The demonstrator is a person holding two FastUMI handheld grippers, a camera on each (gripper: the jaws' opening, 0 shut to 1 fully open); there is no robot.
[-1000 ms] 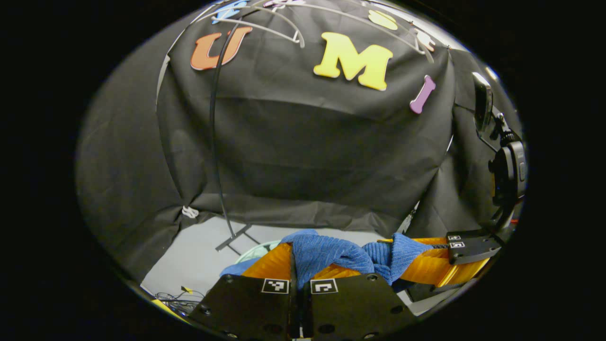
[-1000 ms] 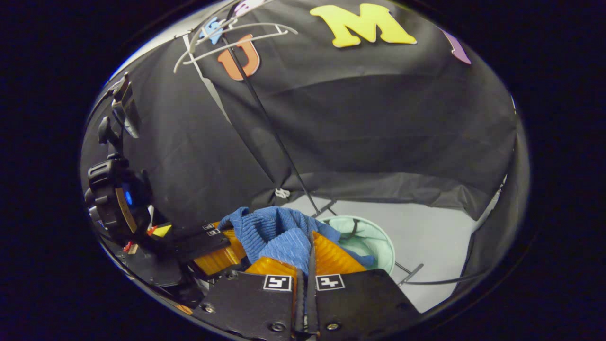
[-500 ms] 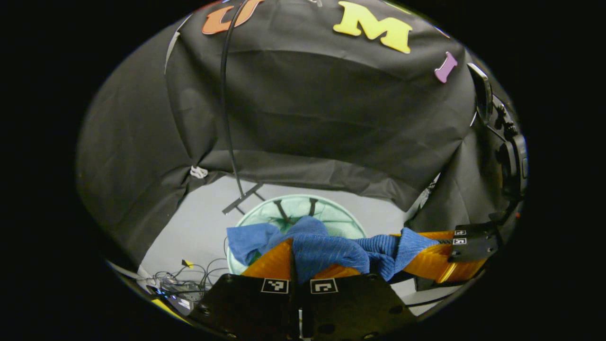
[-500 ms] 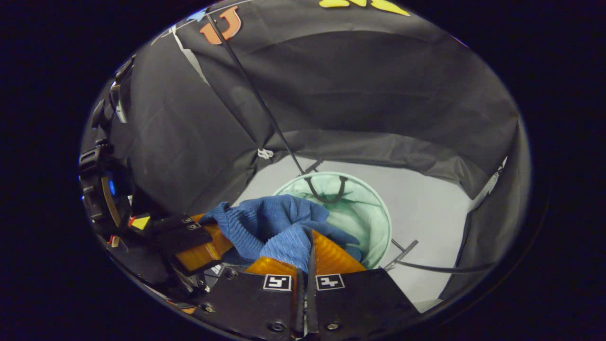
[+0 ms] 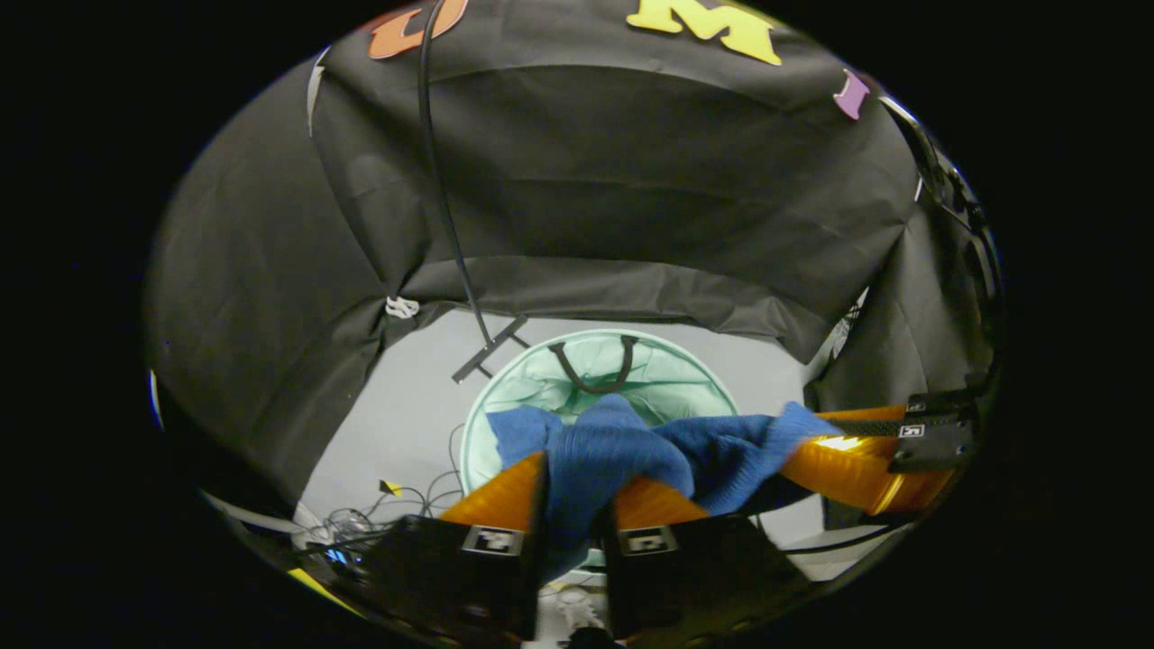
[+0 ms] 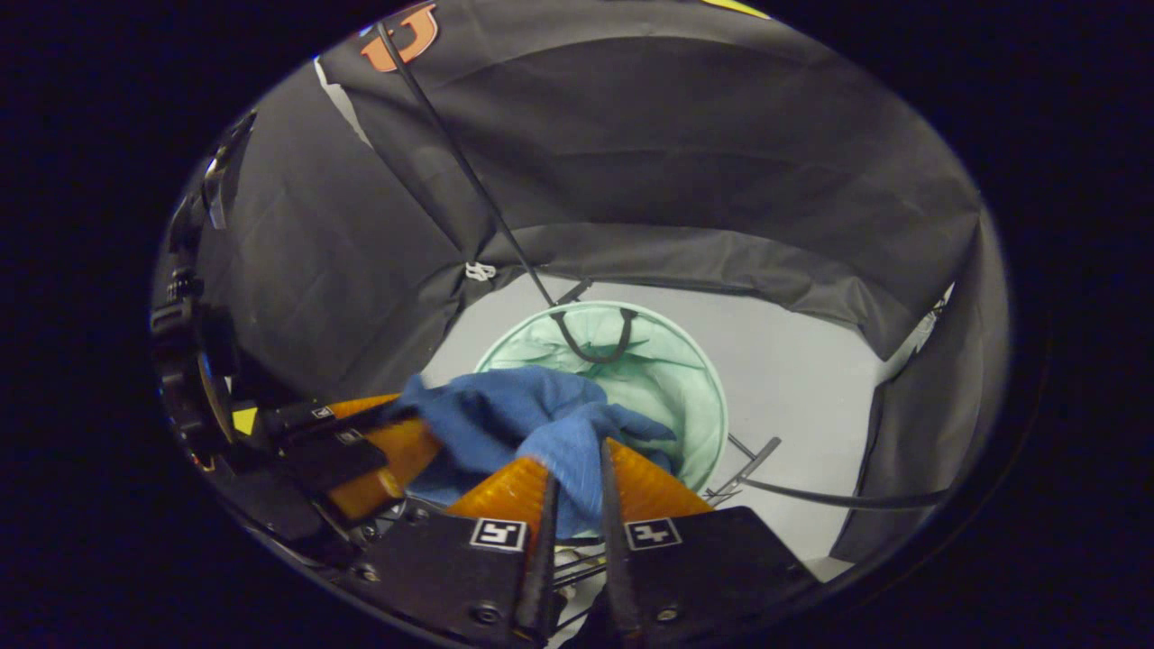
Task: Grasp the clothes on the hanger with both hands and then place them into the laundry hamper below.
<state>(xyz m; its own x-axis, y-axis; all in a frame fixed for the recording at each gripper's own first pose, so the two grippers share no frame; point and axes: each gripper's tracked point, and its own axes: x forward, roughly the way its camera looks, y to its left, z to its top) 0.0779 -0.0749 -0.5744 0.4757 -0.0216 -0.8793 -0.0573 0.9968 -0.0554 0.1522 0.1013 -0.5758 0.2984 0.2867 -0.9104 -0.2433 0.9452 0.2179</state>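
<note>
Both grippers — left (image 5: 577,482), right (image 6: 577,469) — part narrowly, blue garment (image 5: 631,446) between fingers, above hamper (image 6: 672,379).

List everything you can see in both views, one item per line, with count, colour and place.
Garment: one, blue knit, bunched between the two tongs above the hamper.
Laundry hamper: one, pale green mesh with dark handles, round, on the floor below the garment.
Stand pole: one, thin and black, rising from a foot on the floor behind the hamper.
Floor: light grey, under the hamper.
Cables: a dark tangle on the floor, left of the hamper.
Cloth wall: black, draped around the booth.
Left tongs: one pair, the garment running through the gap between their fingers, which have spread apart.
Right tongs: one pair, their fingers slightly apart with the garment between them.
</note>
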